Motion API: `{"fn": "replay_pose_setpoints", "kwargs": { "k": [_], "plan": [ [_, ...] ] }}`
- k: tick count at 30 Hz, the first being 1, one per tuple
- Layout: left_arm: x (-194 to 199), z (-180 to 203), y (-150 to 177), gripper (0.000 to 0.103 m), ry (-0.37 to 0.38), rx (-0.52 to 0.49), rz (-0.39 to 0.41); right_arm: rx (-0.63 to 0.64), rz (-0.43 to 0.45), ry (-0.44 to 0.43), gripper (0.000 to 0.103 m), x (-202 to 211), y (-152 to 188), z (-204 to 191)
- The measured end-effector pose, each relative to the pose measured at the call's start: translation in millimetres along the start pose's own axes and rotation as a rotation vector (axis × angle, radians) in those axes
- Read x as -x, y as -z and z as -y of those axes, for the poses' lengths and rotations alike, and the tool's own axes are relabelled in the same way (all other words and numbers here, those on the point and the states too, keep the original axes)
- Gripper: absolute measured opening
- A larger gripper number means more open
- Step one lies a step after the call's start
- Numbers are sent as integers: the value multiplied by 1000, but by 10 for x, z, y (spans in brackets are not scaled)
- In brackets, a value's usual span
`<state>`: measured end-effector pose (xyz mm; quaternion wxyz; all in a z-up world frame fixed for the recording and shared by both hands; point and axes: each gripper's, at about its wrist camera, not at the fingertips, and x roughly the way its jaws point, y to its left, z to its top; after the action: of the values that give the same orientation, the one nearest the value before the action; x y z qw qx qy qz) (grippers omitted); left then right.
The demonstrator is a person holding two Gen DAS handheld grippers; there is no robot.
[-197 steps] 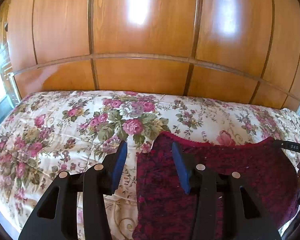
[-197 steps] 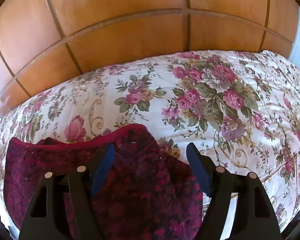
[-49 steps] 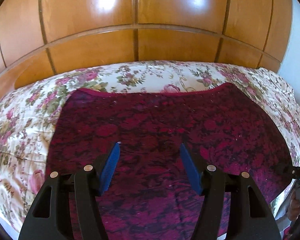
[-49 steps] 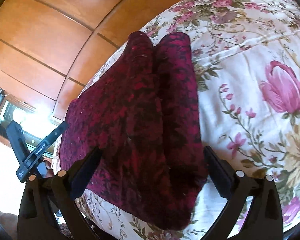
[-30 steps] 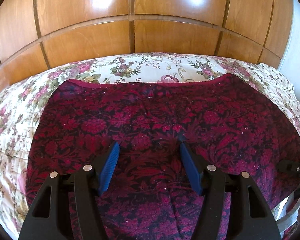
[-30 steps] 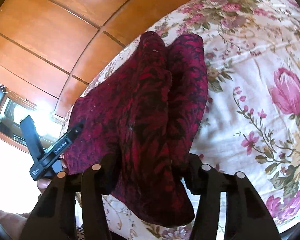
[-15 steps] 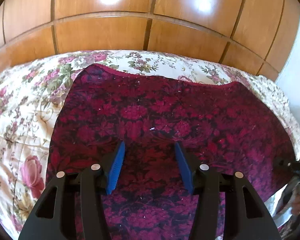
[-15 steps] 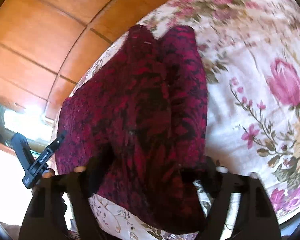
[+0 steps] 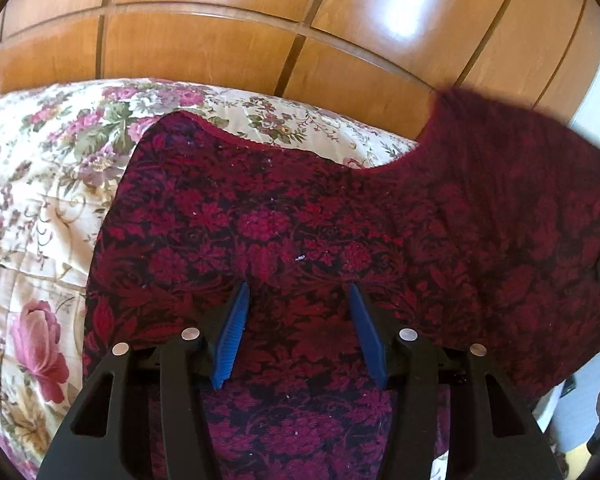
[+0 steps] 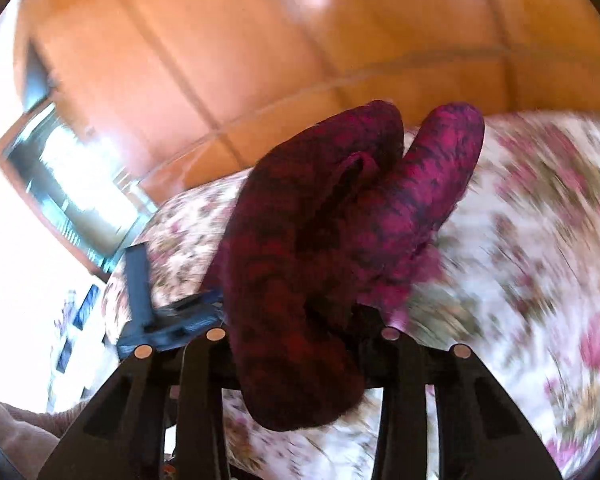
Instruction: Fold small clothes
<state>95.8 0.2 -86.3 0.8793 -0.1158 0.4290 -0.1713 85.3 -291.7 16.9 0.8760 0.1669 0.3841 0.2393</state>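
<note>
right end of the red garment lifted off the floral bedspread

dark red patterned garment (image 9: pixel 284 224) spread on the floral bedspread (image 9: pixel 40 216), long axis running left to right, scalloped far edge toward the wooden panelling (image 9: pixel 204 48). left part flat on the cover; right end raised off it and blurred, rising in front of the panelling at the far right. in the right wrist view, the same cloth (image 10: pixel 312 248) bunched into two rounded lobes pointing up and away, hanging thick over the tool.

left gripper (image 9: pixel 298 334) low over the near middle of the garment, pointing away toward the panelling, blue pads (image 9: pixel 232 336) well apart with only flat cloth showing between them, nothing clamped. right gripper (image 10: pixel 296 332) at the garment's right end, tilted, pointing across the bed; fingers drawn close on the gathered fabric, which fills and hides the gap between them. tips themselves covered by cloth. left tool also visible there at the left, blurred, beyond the bunch.

bare bedspread open to the left and far side of the garment, and to the right in the right wrist view. bed's far edge meeting the panelling. bright window (image 10: pixel 72 196) off to the left in the right wrist view. heavy motion blur over that whole view.
</note>
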Motion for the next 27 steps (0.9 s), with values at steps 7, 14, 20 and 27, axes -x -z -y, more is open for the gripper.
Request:
{"fn": "replay_pose_setpoints", "kwargs": {
  "k": [7, 14, 20, 27],
  "plan": [
    [92, -52, -32, 51, 29, 15, 7, 164, -41, -34, 32, -409, -92, -598],
    [633, -666, -16, 51, 135, 168, 51, 225, -34, -1, 30, -578, -225, -781],
    [982, -1154, -23, 51, 163, 279, 111, 431, -53, 37, 29, -907, -32, -1281],
    [1135, -1448, -96, 51, 285, 372, 116, 713, -138, 86, 30, -1484, 632, -1621]
  ]
}}
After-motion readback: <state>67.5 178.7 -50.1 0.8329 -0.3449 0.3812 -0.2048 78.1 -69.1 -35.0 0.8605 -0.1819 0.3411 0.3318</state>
